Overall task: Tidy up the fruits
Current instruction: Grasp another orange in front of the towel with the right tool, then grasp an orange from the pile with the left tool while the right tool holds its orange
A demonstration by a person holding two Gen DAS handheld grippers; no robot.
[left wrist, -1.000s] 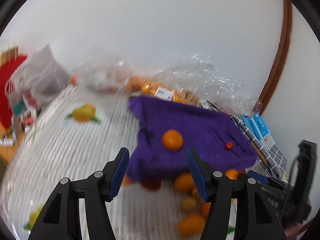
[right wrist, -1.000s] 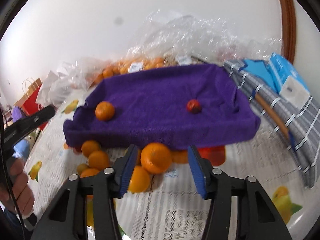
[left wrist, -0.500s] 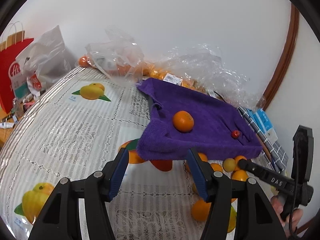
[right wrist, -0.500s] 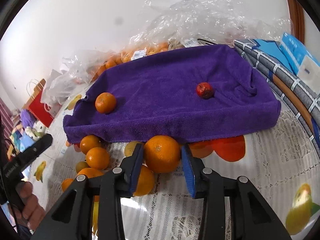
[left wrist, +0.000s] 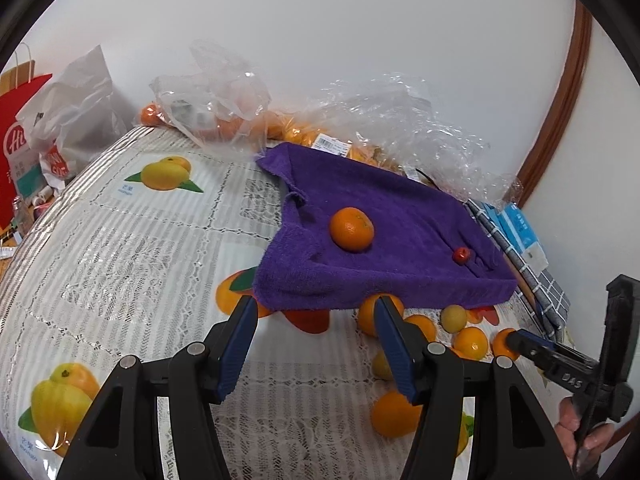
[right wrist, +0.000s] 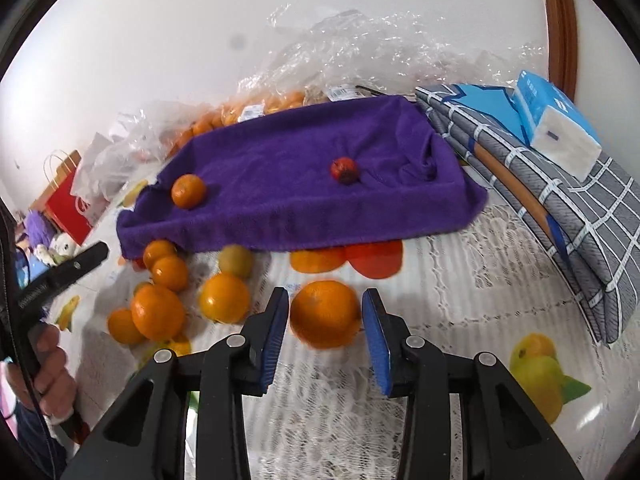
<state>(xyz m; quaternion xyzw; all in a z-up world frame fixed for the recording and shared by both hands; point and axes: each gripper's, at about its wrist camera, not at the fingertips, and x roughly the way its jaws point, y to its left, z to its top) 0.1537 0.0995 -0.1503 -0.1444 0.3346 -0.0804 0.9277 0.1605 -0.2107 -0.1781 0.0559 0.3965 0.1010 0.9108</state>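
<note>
— Purple towel (right wrist: 304,184) lies spread at the back of the table (right wrist: 472,280), raised over something beneath it. What sits on top?

— One small orange (right wrist: 188,191) near its left end and a small red fruit (right wrist: 344,170) further right, well apart from each other. The left wrist view shows the same pair.

— And the right gripper (right wrist: 326,316)?

— Its blue pads (right wrist: 276,320) are closed against both sides of a large orange (right wrist: 325,314), in front of the towel's near edge. I cannot tell whether that orange rests on the table or is lifted clear of it.

— The left gripper (left wrist: 314,328)?

— Spread wide with nothing between the pads, pointing at the towel's front corner.

— Any loose fruit?

— A cluster of oranges (right wrist: 160,300) on the table left of the held one, with a pale yellow-green fruit (right wrist: 236,260) just beside the towel's edge.

— Behind the towel?

— Crinkled clear plastic bags (right wrist: 360,52) holding more oranges, against the white wall. On the right, a folded grey checked cloth (right wrist: 580,216) with a blue tissue pack (right wrist: 556,124) on it. A red paper bag (right wrist: 68,208) stands far left.
</note>
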